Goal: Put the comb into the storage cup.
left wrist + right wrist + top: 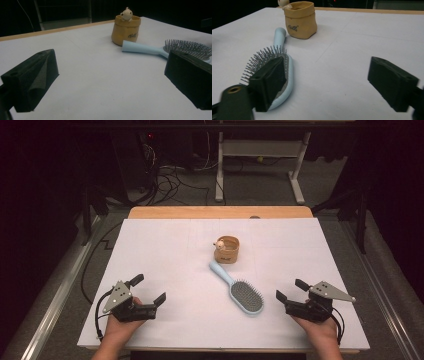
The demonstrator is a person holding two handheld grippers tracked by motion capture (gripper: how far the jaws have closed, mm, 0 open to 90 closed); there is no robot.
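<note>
A light blue hairbrush (240,290) lies bristles up in the middle of the white table top (170,250), its handle towards a small tan pouch (227,249) with a little figure (219,243) at its rim. My left gripper (148,289) rests open near the front left, with nothing between its jaws. My right gripper (292,289) rests open near the front right, just right of the brush head, holding nothing. In the left gripper view the pouch (126,30) and brush (160,49) lie ahead to the right. In the right gripper view the brush (277,67) lies beside the left jaw.
A wooden table edge (220,212) shows beyond the white sheet. Behind it stand a white desk frame (260,165) and tangled cables (170,180) on a dark floor.
</note>
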